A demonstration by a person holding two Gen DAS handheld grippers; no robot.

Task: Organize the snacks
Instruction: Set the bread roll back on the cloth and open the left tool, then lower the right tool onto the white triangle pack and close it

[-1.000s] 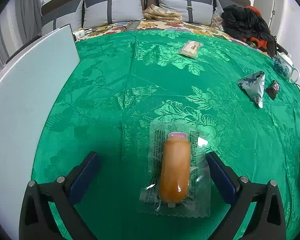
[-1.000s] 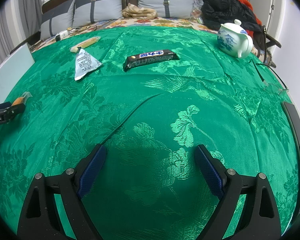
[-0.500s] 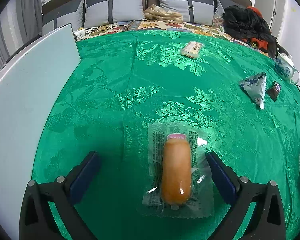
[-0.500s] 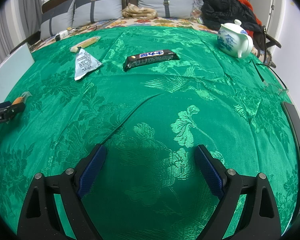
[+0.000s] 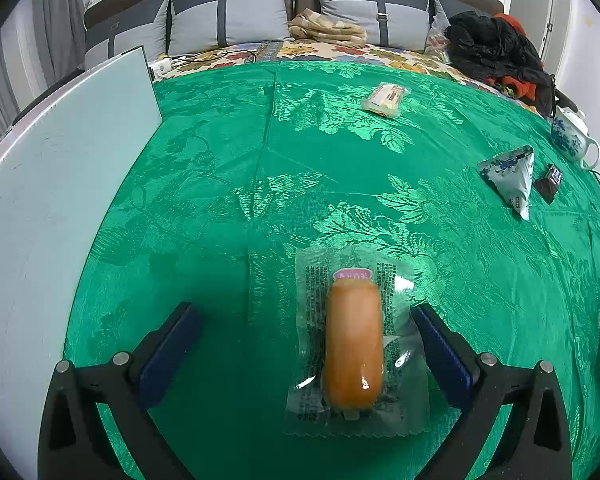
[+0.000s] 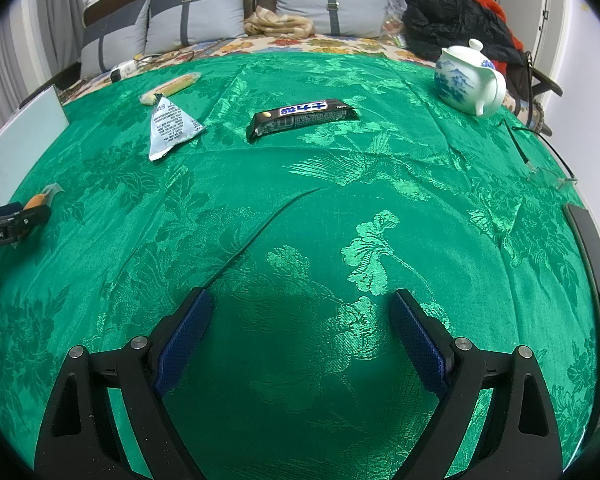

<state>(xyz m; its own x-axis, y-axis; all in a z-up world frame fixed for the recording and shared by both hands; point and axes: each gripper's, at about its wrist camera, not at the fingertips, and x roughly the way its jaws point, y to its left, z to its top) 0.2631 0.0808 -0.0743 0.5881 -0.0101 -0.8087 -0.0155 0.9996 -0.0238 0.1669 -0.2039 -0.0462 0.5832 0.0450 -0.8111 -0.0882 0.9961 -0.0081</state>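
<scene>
Orange sausage pack (image 5: 354,354) slightly nearer between wide-open left hand-held gripper (image 5: 306,332); right hand-held gripper (image 6: 300,330) unchanged, wide, empty.

Chocolate bar (image 5: 550,182) mostly hidden behind triangular packet (image 5: 512,176); wrapper print unreadable.
</scene>
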